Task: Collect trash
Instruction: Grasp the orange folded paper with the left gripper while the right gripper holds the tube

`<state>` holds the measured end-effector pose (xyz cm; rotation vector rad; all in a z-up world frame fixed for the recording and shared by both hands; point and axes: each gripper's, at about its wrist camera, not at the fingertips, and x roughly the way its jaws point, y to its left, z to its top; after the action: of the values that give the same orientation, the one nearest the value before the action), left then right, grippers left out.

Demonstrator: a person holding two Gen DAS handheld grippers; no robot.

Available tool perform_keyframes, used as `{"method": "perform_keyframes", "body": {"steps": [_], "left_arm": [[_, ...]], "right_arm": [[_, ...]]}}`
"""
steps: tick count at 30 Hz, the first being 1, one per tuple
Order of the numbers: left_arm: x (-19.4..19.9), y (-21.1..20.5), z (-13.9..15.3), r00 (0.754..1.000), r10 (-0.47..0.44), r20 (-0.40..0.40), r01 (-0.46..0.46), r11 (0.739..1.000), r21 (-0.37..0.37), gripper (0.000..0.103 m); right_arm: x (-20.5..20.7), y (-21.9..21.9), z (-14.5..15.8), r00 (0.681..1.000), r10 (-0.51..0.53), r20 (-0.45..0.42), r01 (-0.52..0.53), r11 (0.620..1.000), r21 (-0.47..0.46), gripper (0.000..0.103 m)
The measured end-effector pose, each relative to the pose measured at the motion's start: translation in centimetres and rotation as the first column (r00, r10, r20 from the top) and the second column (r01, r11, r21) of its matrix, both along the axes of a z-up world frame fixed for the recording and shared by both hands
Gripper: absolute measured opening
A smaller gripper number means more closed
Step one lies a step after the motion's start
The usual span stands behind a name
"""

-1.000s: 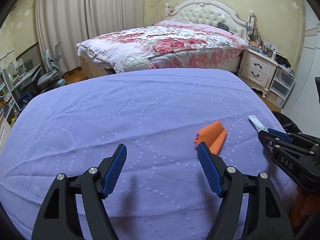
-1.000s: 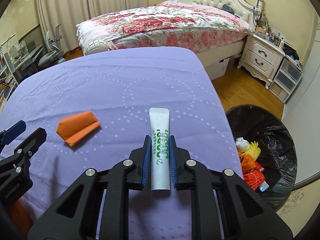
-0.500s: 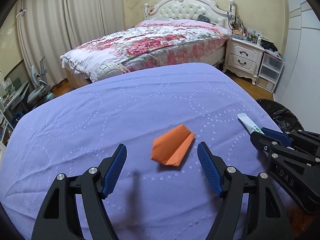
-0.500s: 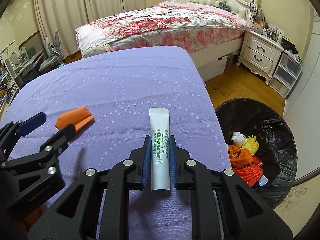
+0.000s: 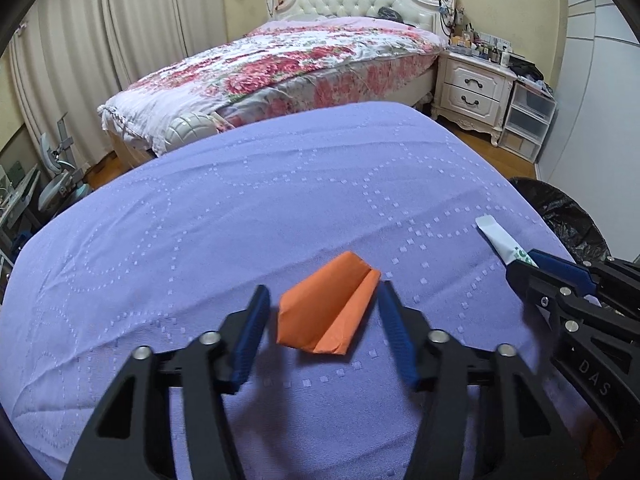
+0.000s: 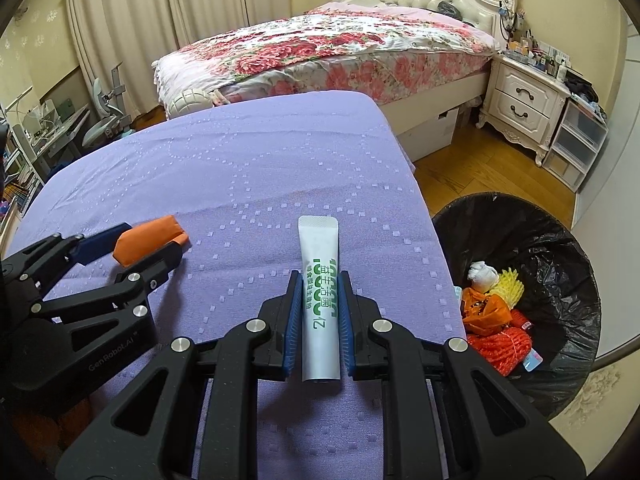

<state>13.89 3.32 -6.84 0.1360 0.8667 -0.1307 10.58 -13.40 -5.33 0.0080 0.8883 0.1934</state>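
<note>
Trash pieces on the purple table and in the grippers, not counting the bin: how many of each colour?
Orange: 1, the folded paper lying on the tablecloth between the open fingers of the left gripper.
White: 1, the tube clamped in the right gripper.
Total: 2

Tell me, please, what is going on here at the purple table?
A person is clearing trash with two handheld grippers. The right gripper is shut on a white toothpaste tube above the purple tablecloth, beside the black-lined trash bin, which already holds scraps. The left gripper is open, its fingers on either side of a folded orange paper lying on the cloth, not yet gripped.
</note>
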Motion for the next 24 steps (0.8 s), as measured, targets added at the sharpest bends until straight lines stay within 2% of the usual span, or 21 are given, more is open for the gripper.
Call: {"method": "perform_keyframes", "body": {"steps": [8,24], "left_arm": [[-0.5,0.0,0.0,1.0,-0.007,0.003,0.007,1.0,-0.023,0.04],[-2.5,1.2,0.8,0.999,0.036,0.036,-0.033,0.997,-0.073,0.038]], "right_arm": [[0.0,-0.1,0.0,1.0,-0.001,0.001,0.001,1.0,-0.003,0.018],[-1.0,-0.1,0.5,1.0,-0.005,0.017,0.005,1.0,-0.002,0.018]]}}
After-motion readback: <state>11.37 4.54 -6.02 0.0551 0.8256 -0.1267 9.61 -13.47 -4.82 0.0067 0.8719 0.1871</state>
